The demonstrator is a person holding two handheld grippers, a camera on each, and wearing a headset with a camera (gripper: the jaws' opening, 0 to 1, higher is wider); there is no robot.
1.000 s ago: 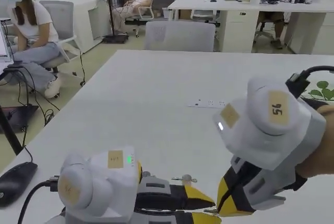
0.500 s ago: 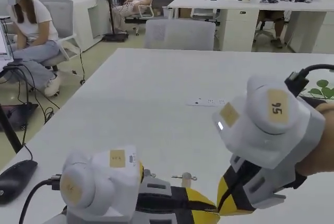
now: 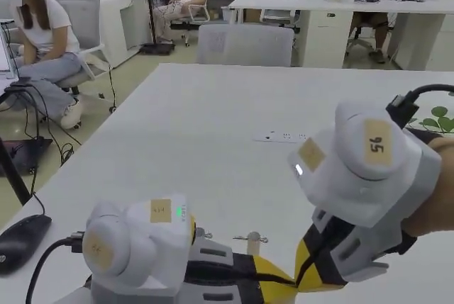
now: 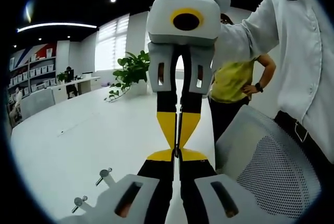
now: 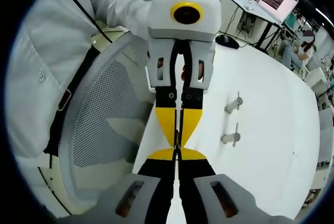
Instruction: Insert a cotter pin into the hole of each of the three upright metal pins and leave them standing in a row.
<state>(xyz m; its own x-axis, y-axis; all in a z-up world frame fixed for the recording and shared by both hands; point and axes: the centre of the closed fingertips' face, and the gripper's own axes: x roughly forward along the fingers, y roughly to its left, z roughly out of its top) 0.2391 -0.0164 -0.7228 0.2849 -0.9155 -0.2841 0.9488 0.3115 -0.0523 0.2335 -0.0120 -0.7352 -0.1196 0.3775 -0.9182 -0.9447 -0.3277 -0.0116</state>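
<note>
Two grippers: tips meet nose to nose over the near edge of the white table [image 3: 213, 127].
Left gripper [image 4: 176, 157]: jaws pressed together; cannot tell whether anything is nipped at the tips.
Right gripper [image 5: 177, 156]: jaws pressed together, same limit applies.
First metal pin [image 5: 233, 104]: upright on the table, thin bar across its top, beside the grippers.
Second metal pin [image 5: 229, 137]: upright near the first, apart from it, thin bar across its top.

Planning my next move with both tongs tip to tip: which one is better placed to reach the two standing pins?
Left, probably. The standing pins rise right beside the left tongs; seen from the right tongs they stand farther off to one side. Both are shut.
</note>
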